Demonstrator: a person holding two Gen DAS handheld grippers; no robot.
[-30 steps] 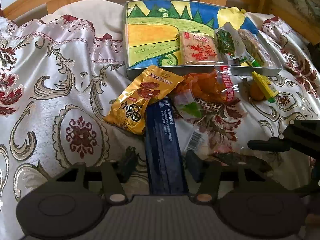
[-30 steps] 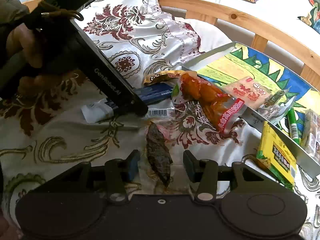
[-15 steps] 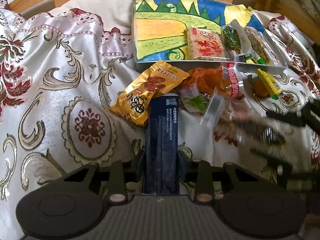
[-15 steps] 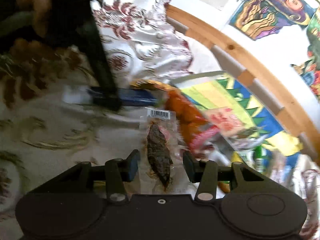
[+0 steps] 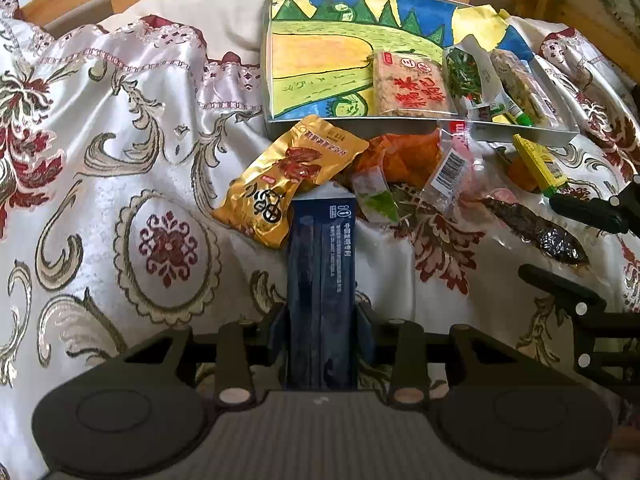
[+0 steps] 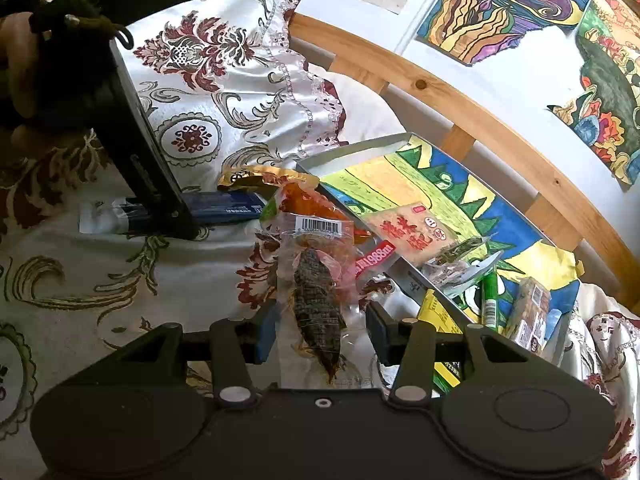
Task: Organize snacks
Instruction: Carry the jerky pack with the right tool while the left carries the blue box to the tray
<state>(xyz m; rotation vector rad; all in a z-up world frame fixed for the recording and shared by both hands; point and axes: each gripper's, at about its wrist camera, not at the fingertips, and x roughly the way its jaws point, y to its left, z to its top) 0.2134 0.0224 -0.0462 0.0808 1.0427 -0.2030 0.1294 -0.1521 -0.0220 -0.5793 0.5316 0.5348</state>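
My left gripper (image 5: 322, 326) is shut on a long dark blue packet (image 5: 322, 276), which lies on the bedspread and points toward a gold snack bag (image 5: 286, 178). My right gripper (image 6: 320, 334) holds a clear packet with a dark dried snack (image 6: 318, 296) between its fingers, lifted beside the tray. That packet also shows in the left wrist view (image 5: 532, 224). The painted metal tray (image 5: 320, 60) holds a red-printed cracker pack (image 5: 410, 88) and several other snacks. An orange packet (image 5: 404, 154) lies by the tray's front wall.
A yellow box (image 5: 540, 164) lies right of the orange packet. A green pen (image 6: 489, 300) and a wrapped bar (image 6: 528, 316) lie in the tray. A wooden bed rail (image 6: 460, 84) runs behind. Paintings (image 6: 504, 8) hang on the wall.
My left gripper has closed on the blue packet. My right gripper has lifted the dark snack packet and carried it toward the tray.
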